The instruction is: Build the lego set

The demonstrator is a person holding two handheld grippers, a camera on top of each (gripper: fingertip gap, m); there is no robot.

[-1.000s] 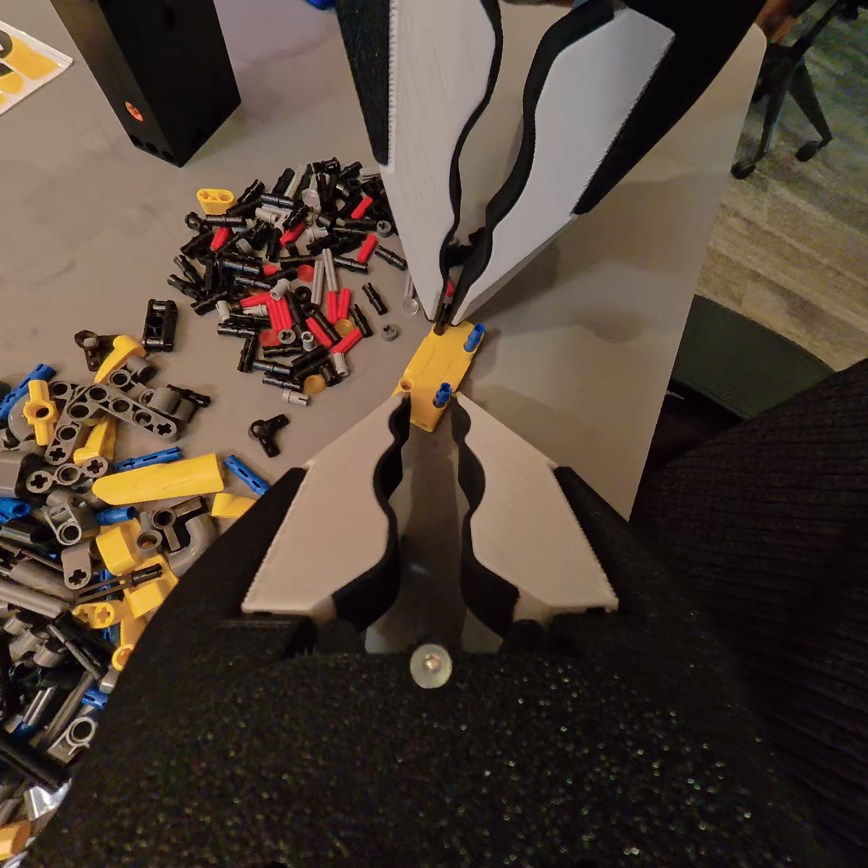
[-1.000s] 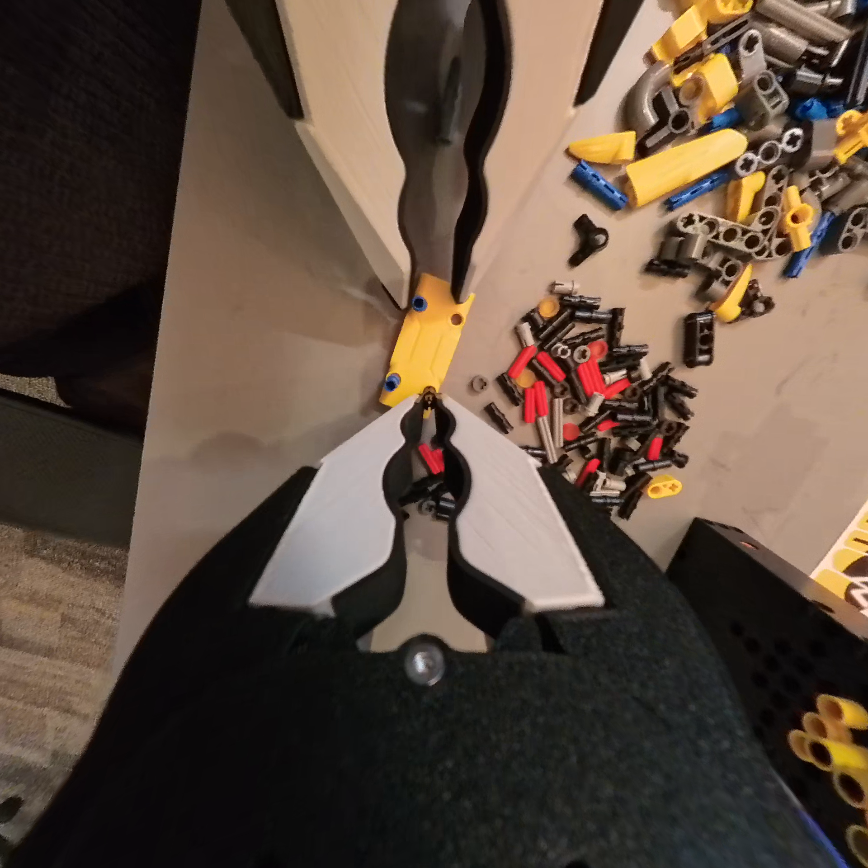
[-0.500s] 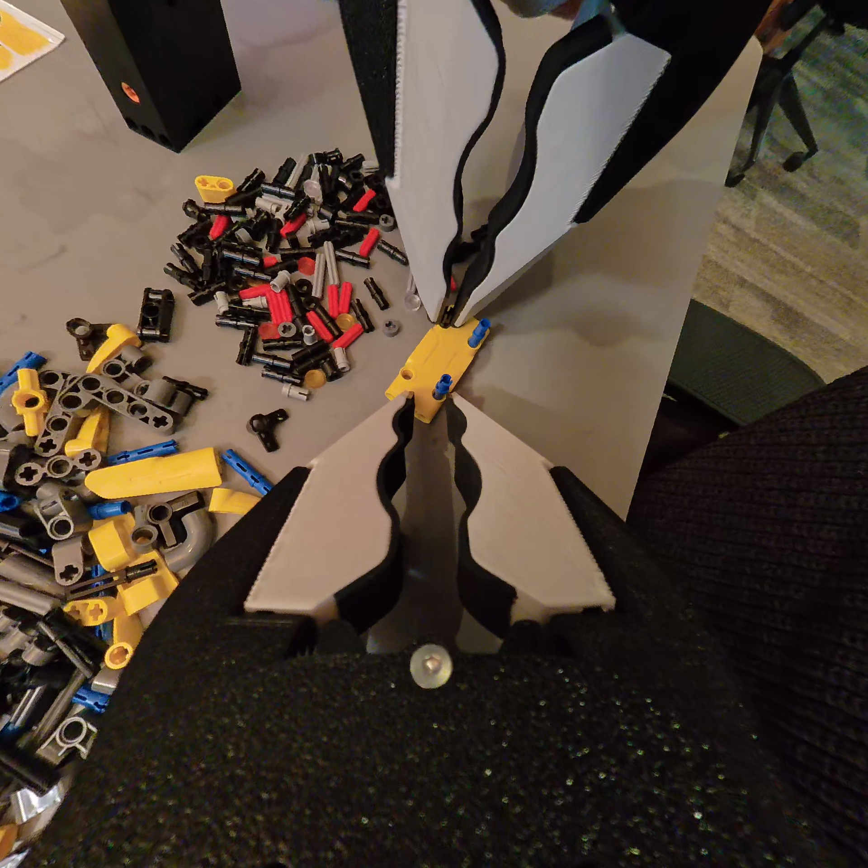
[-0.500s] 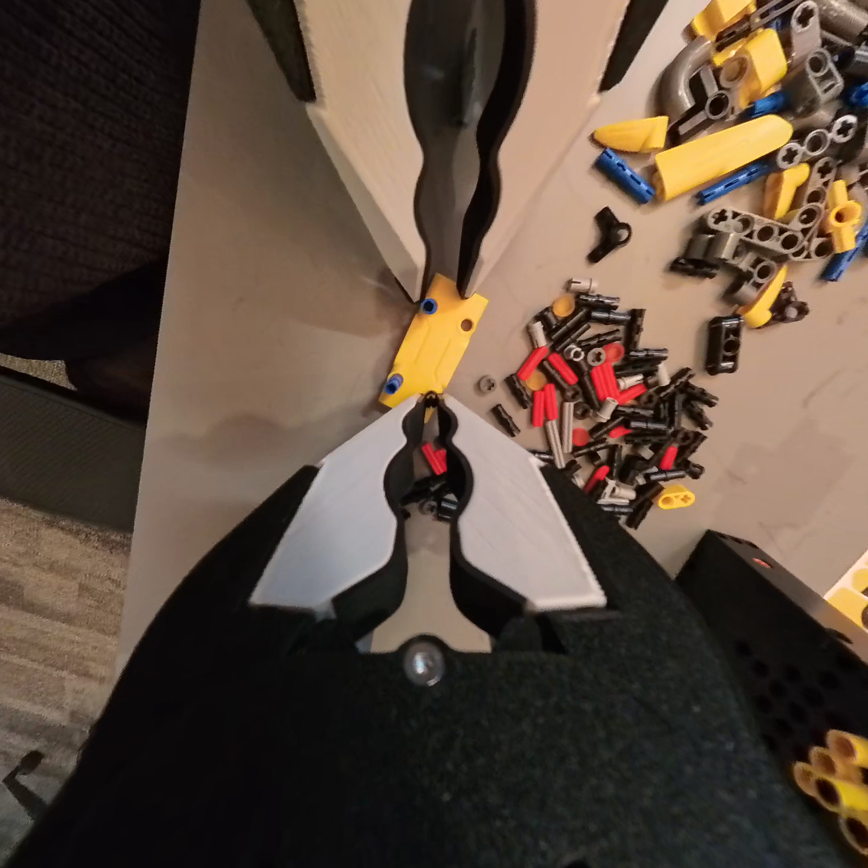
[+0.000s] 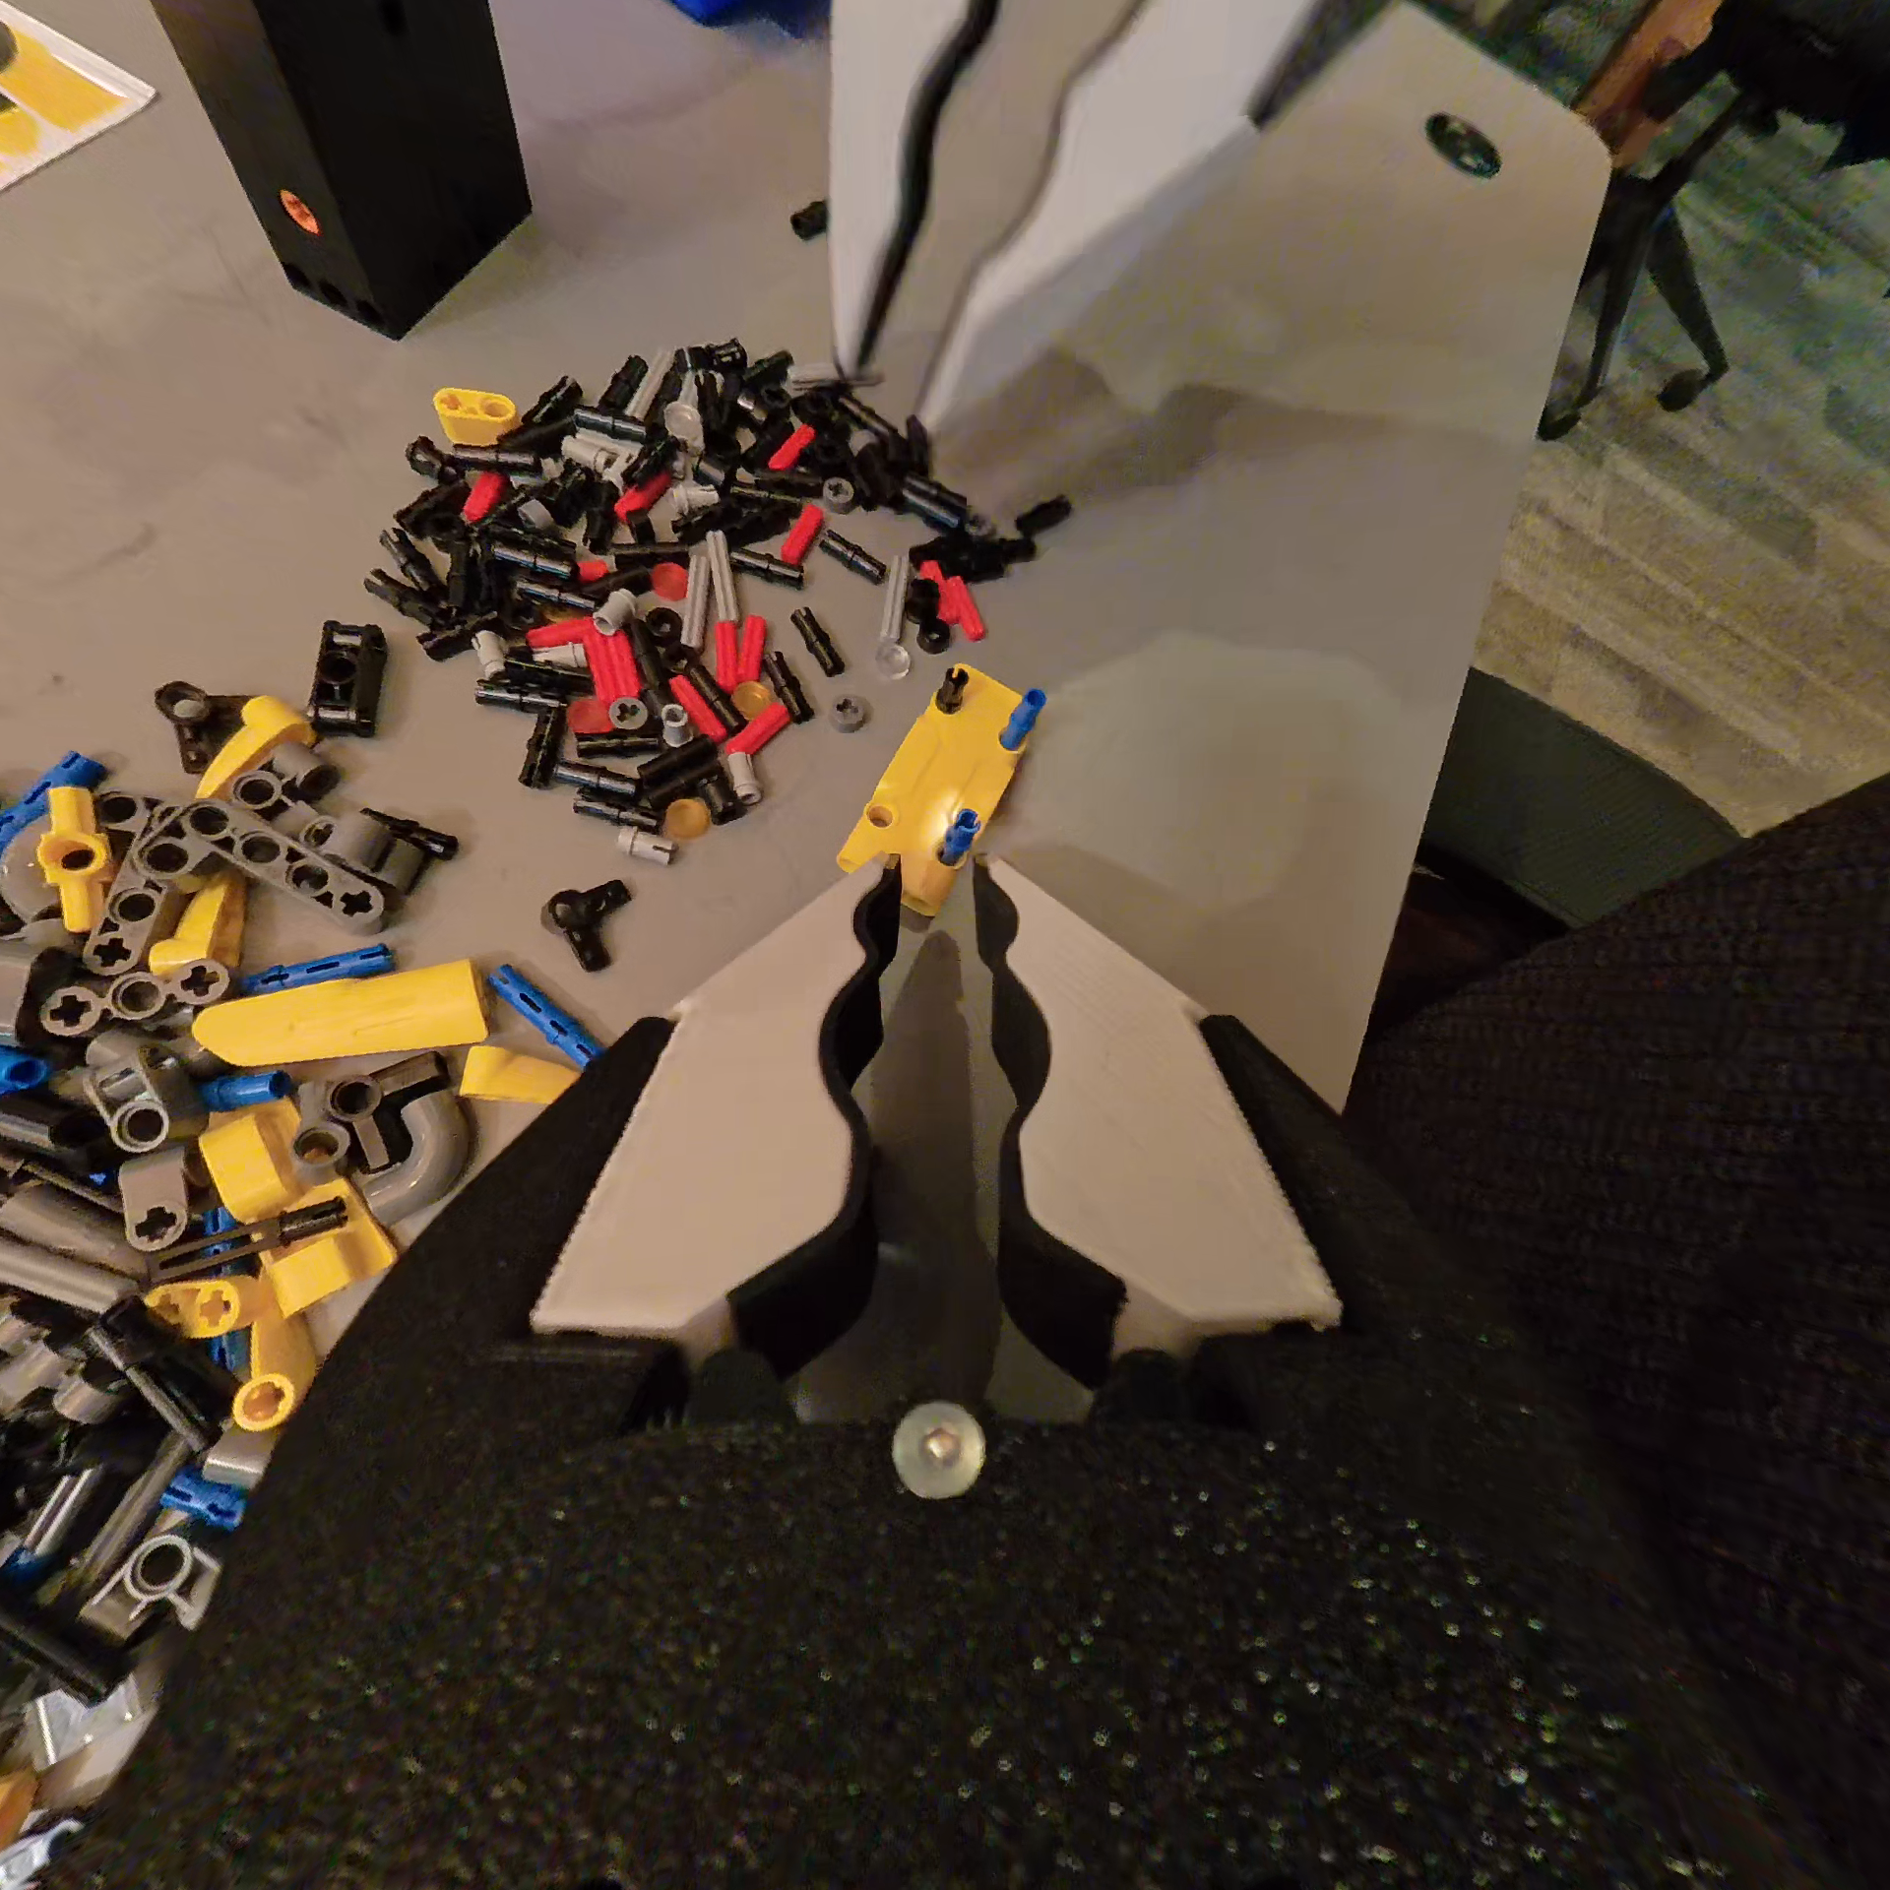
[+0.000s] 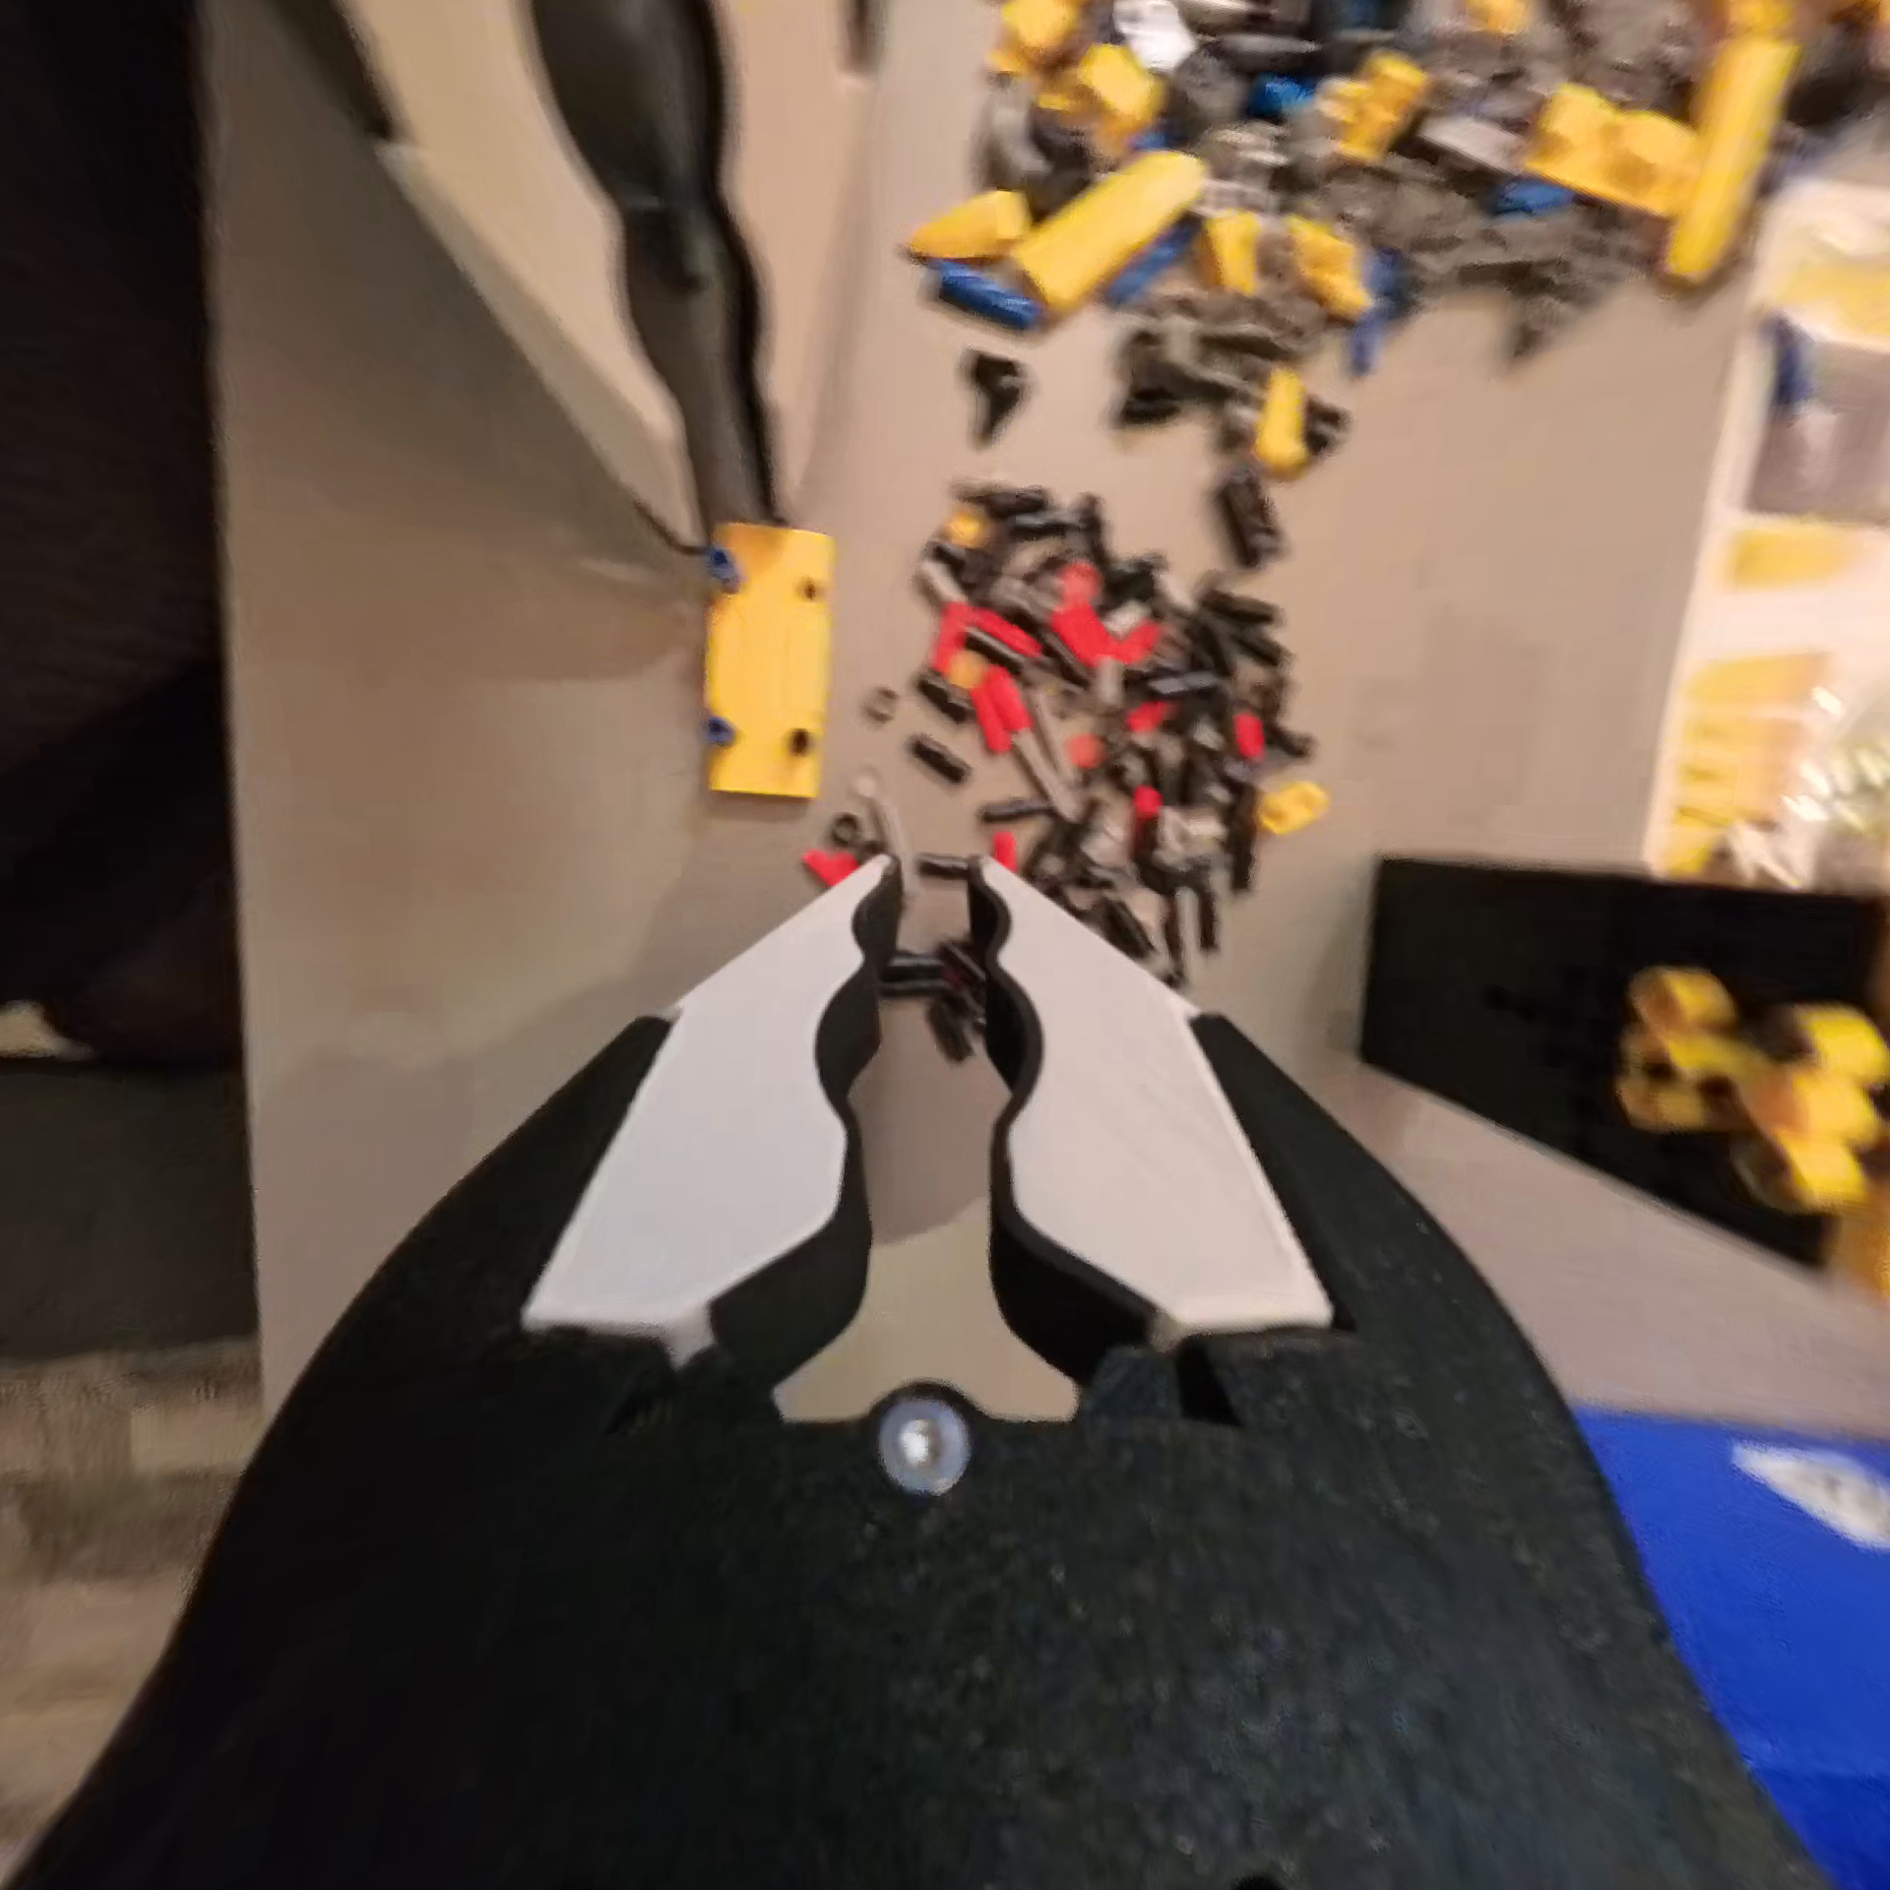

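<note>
Left gripper [image 5: 933,878] still pinching the near end of the yellow panel [image 5: 946,777] between narrowed jaws, the panel resting flat on the grey counter [image 5: 1278,634] near its edge, two blue pins [image 5: 1021,716] sticking up from it. A black pin [image 5: 953,687] now sitting in the panel's far corner hole, where half a second ago the right gripper's tips were pressing. Right gripper [image 6: 933,869] now pulled back and hanging over the pile of black and red pins [image 6: 1105,716], jaws slightly parted, seemingly holding nothing, though that view is blurred. Black box [image 5: 358,153] standing beyond the pile.
</note>
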